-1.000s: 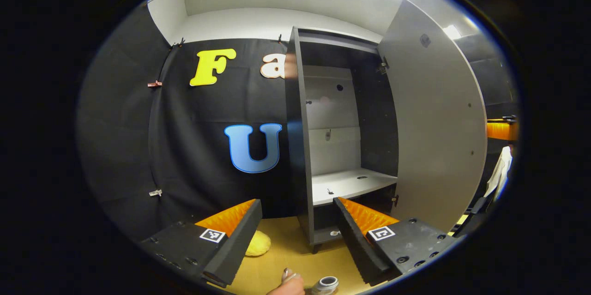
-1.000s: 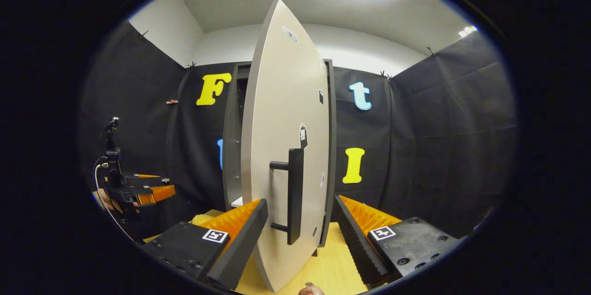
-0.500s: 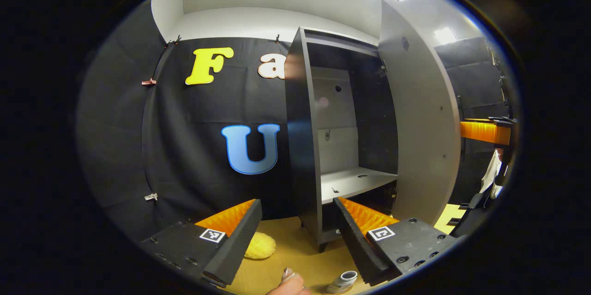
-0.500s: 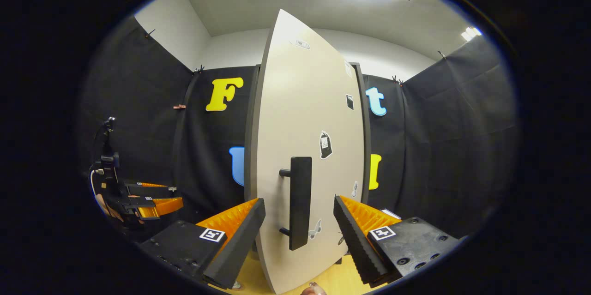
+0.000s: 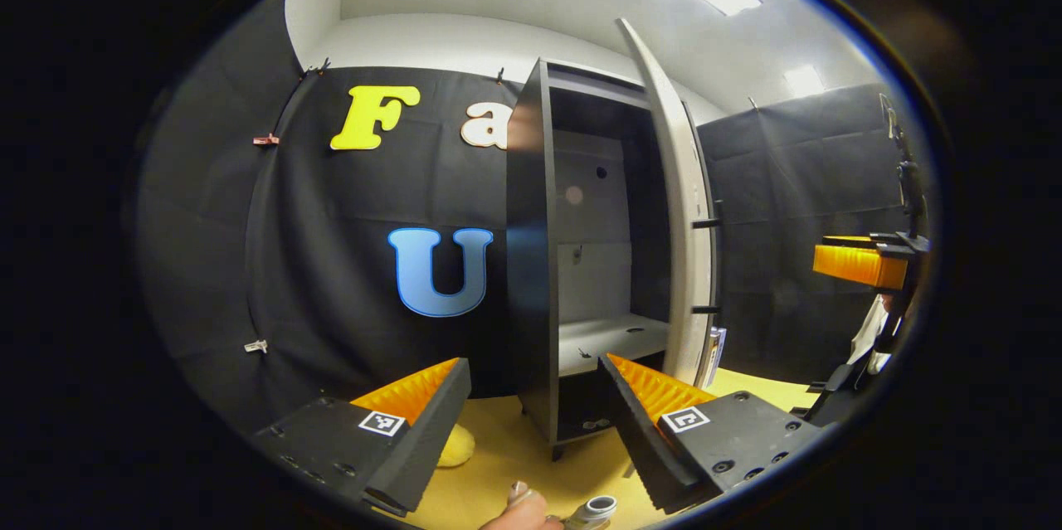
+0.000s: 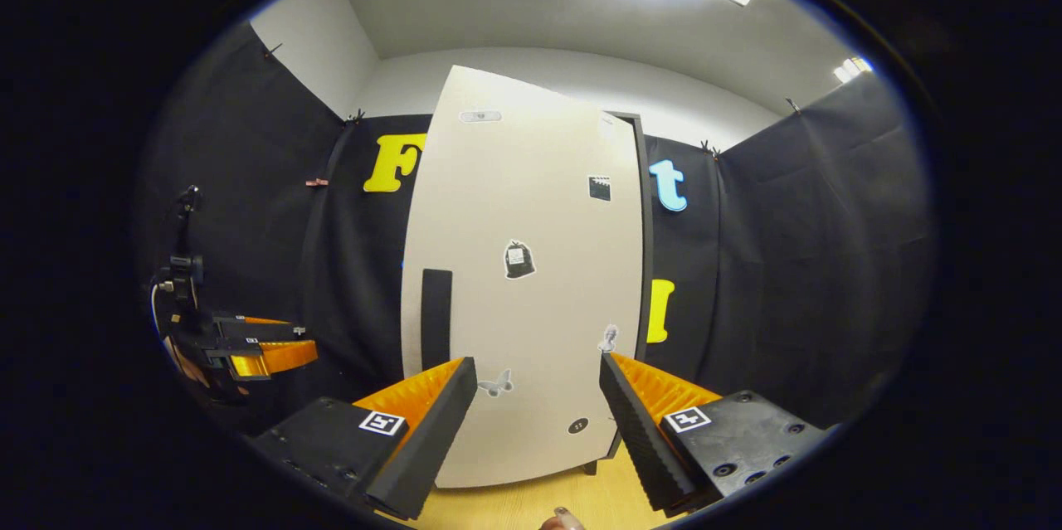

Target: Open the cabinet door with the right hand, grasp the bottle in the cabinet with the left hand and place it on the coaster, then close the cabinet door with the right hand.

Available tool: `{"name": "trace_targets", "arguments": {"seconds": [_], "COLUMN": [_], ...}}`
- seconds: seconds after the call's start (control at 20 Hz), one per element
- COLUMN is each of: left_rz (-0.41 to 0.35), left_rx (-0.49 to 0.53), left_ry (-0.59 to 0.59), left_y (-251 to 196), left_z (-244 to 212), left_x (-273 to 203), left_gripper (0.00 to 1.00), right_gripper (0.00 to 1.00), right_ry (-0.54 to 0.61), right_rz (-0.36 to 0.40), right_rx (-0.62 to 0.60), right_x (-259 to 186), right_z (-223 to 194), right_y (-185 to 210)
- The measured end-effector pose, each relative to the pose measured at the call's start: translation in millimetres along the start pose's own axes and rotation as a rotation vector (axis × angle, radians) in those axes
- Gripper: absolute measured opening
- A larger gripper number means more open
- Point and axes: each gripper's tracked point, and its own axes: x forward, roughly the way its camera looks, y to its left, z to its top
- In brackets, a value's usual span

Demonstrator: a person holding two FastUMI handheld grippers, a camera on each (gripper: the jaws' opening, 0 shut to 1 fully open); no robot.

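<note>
Cabinet (image 5: 531,265): tall and dark, standing on the desk (image 5: 514,455); in the left gripper view its inside is open to sight, with a pale shelf (image 5: 610,339) that has nothing on it.
Cabinet door (image 6: 531,281): pale, part-way open; edge-on in the left gripper view (image 5: 684,215), nearly face-on in the right gripper view, with a dark handle (image 6: 436,318) near its left edge and small stickers on its front.
Left hand-held gripper (image 5: 535,414): held low and level over the desk, facing the cabinet opening, fingers apart with nothing between them; a fingertip of the hand (image 5: 518,509) holding it shows at the bottom edge.
Right hand-held gripper (image 6: 539,418): level, facing the door front, fingers apart, clear of the handle.
Bottle (image 5: 591,509): only its top shows, at the bottom edge just beside the fingertip; the coaster under it cannot be told.
Yellow thing (image 5: 452,447): on the desk, partly behind the left finger.
</note>
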Motion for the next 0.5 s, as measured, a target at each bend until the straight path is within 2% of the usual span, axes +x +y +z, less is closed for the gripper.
{"name": "trace_targets", "arguments": {"seconds": [0.3,0.5], "left_rz": [0.025,0.094], "left_rx": [-0.049,-0.062], "left_ry": [-0.020,-0.027], "left_y": [-34,-57], "left_z": [15,20], "left_x": [8,7], "left_gripper": [0.96,0.96], "right_gripper": [0.97,0.98], "right_ry": [0.022,0.050], "right_rz": [-0.016,0.050], "right_rx": [-0.004,0.038], "right_x": [12,24], "right_z": [-5,-13], "right_y": [-36,-52]}}
